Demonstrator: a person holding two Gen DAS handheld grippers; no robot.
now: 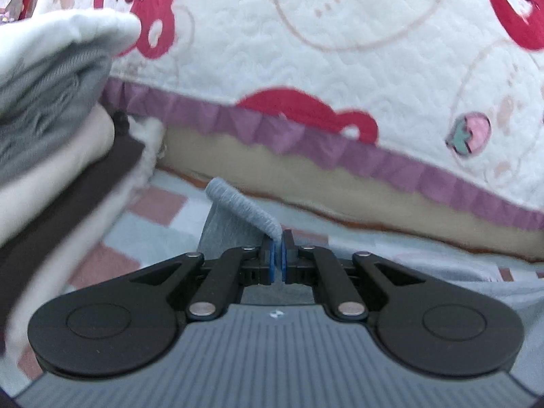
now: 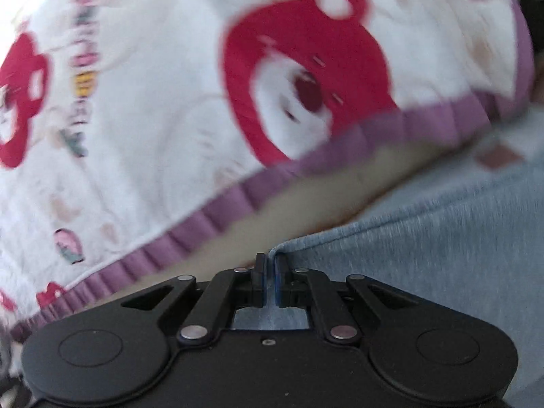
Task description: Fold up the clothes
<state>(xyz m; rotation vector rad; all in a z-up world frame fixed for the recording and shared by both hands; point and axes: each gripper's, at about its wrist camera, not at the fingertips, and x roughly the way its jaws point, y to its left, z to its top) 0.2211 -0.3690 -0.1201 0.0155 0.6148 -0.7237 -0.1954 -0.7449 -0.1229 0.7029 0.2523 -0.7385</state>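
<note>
The left gripper [image 1: 278,255] pinches a garment [image 1: 234,217] edge below the quilt [image 1: 306,51]. The right gripper [image 2: 271,282] clamps that garment's corner, also below the quilt.

Blurred quilt [image 2: 136,119], perhaps bear-printed

Light blue-grey garment [image 2: 442,244], white quilt [image 1: 306,51] with red bears, purple trim
</note>
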